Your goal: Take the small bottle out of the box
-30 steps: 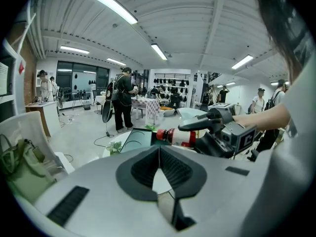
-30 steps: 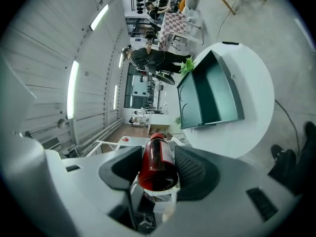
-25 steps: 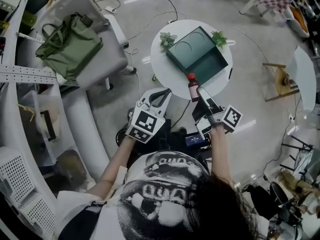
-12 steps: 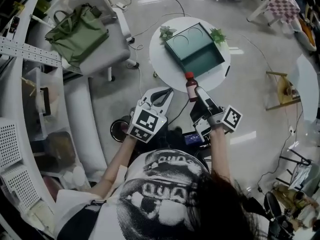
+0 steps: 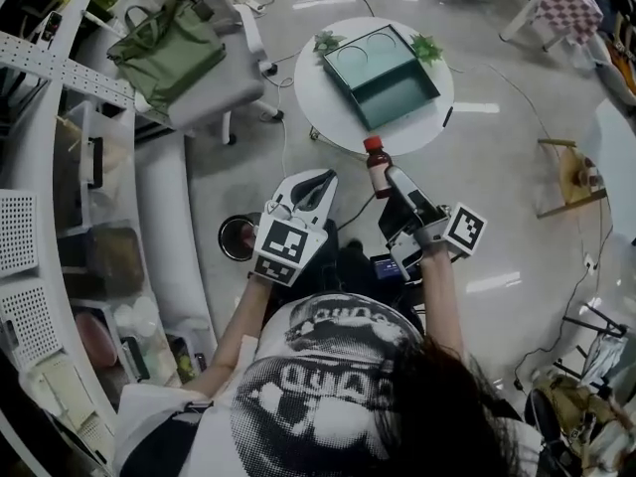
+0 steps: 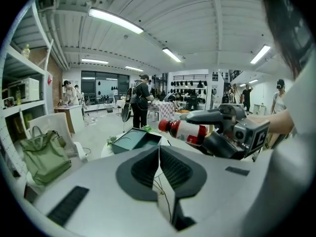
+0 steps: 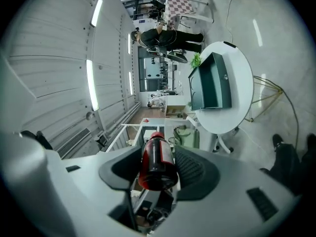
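A small bottle (image 5: 378,170) with a red cap and dark red content is held in the air, clear of the table. My right gripper (image 5: 386,179) is shut on the small bottle (image 7: 157,163), whose body sits between the ribbed pads. The same bottle (image 6: 186,131) shows sideways in the left gripper view, gripped by the right gripper (image 6: 217,127). The open teal box (image 5: 381,75) lies on the round white table (image 5: 328,107), far ahead of both grippers. My left gripper (image 5: 316,183) hangs lower left of the bottle, jaws together with nothing between them (image 6: 159,158).
Two small green plants (image 5: 327,42) stand at the box's far corners. A white chair with a green bag (image 5: 167,50) stands left of the table. White shelving (image 5: 45,217) runs along the left. Cables cross the floor, and a wooden stool (image 5: 569,174) stands at right.
The table and box have drifted farther up in the head view, so I and both grippers have backed away from the table. The bottle stays in the right gripper.
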Motion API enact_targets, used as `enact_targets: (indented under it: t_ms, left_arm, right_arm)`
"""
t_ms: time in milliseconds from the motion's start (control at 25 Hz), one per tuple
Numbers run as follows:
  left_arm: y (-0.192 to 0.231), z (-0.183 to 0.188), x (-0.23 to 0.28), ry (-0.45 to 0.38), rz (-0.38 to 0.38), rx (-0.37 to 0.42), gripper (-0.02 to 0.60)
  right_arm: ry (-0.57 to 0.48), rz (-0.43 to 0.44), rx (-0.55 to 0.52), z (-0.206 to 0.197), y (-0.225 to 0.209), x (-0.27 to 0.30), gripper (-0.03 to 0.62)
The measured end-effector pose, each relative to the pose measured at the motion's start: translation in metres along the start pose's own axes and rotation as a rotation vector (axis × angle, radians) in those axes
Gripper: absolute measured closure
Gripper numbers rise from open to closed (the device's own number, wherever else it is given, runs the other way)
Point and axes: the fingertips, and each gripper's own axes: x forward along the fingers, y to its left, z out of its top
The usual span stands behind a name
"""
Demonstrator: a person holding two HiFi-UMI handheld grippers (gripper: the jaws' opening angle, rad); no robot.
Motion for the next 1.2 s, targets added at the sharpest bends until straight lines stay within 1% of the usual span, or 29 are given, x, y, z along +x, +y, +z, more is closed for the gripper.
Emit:
enact_targets:
  t_ms: [280,400,520,640,840,1080,1200]
  left_arm:
    - [-0.025,-0.009,-0.022,0.004,0.029,-0.038,0.568]
    - [-0.039,-0.01,-0.037,-0.009,0.041,-0.04,0.568]
    - [-0.046,-0.01,-0.047,-0.02,0.049,-0.056,0.568]
    - [-0.047,-0.013,-0.054,-0.024,0.059,-0.071,0.568]
    - [-0.048,-0.016,-0.062,-0.026,0.071,-0.069,0.568]
    - [-0.032,-0.003,-0.038,-0.009,0.087,-0.084,0.568]
    - [-0.032,-0.003,-0.043,-0.016,0.09,-0.065,0.568]
  right_arm:
    - [0.033,0.024,-0.016,-0.011,0.003,-0.018,0.381]
    - [0.052,0.032,-0.024,-0.022,0.004,-0.028,0.381]
    - [0.061,0.041,-0.01,-0.03,0.006,-0.032,0.381]
    - [0.07,0.05,-0.004,-0.036,0.006,-0.033,0.381]
    - [0.077,0.061,0.006,-0.044,0.006,-0.031,0.381]
    - [0.105,0.051,0.032,-0.019,0.004,-0.01,0.381]
    - [0.103,0.06,0.021,-0.023,0.006,-0.011,0.381]
